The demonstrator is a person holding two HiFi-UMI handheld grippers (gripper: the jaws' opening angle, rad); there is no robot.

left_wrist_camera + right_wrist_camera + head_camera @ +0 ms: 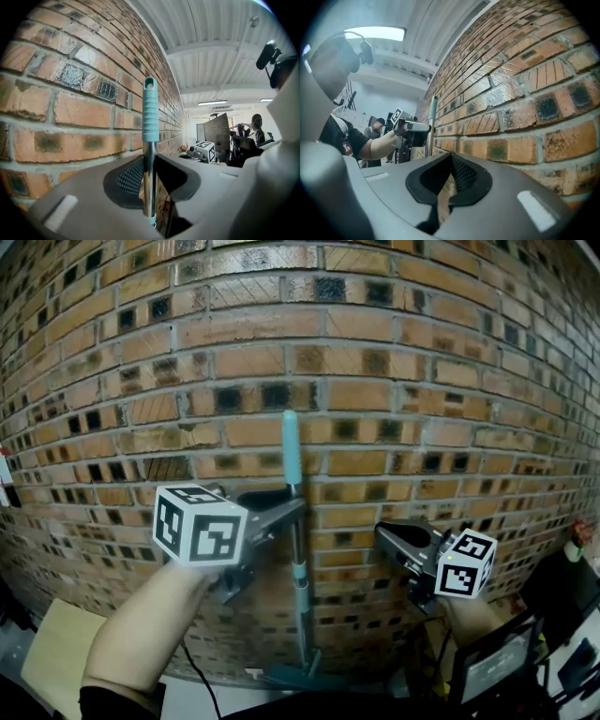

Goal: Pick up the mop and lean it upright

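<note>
Head view, up close: left gripper (296,508) clamps its grey jaws on the mop (291,451), on the shiny metal shaft below the ribbed teal grip. Right gripper (386,536) sits beside it, jaws together, empty. The mop stands upright, its flat base at the foot of the rough brick wall (422,352).
</note>
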